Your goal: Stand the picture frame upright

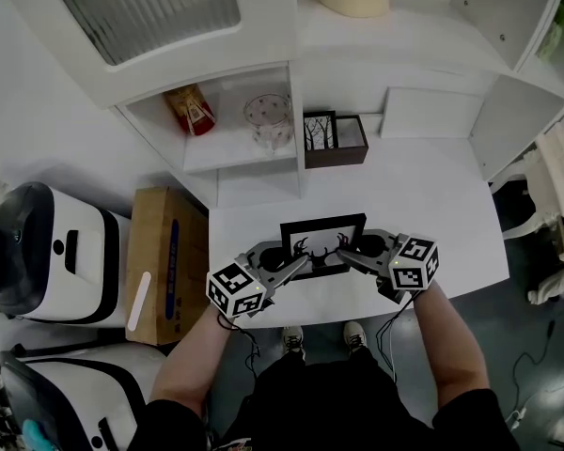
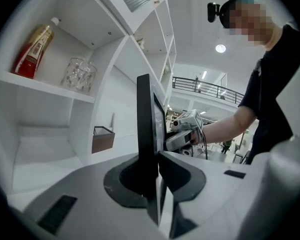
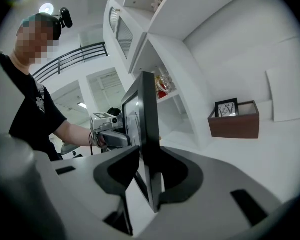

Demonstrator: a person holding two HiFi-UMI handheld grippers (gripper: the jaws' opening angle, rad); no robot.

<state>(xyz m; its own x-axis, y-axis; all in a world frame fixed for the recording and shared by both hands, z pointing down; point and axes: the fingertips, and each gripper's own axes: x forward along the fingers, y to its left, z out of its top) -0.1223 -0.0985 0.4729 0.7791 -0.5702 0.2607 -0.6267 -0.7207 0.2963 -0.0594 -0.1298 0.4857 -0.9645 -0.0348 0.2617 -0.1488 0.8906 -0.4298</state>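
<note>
A black picture frame (image 1: pixel 322 233) with an antler print stands upright near the front edge of the white table (image 1: pixel 432 205). My left gripper (image 1: pixel 301 265) is shut on its lower left corner; in the left gripper view the frame's edge (image 2: pixel 144 114) runs up from between the pressed jaws (image 2: pixel 152 179). My right gripper (image 1: pixel 347 259) is at the lower right corner. In the right gripper view the frame (image 3: pixel 149 109) stands between its jaws (image 3: pixel 147 179), with a slit of light beside the left jaw, so it is open. Each gripper shows in the other's view: right gripper (image 2: pixel 185 131), left gripper (image 3: pixel 110 131).
A brown open box (image 1: pixel 336 141) with a small tree picture sits at the table's back. The shelf nook beside it holds a red bottle (image 1: pixel 193 109) and a glass jar (image 1: pixel 269 120). A cardboard box (image 1: pixel 164 261) and white machines (image 1: pixel 66 252) stand on the floor at left.
</note>
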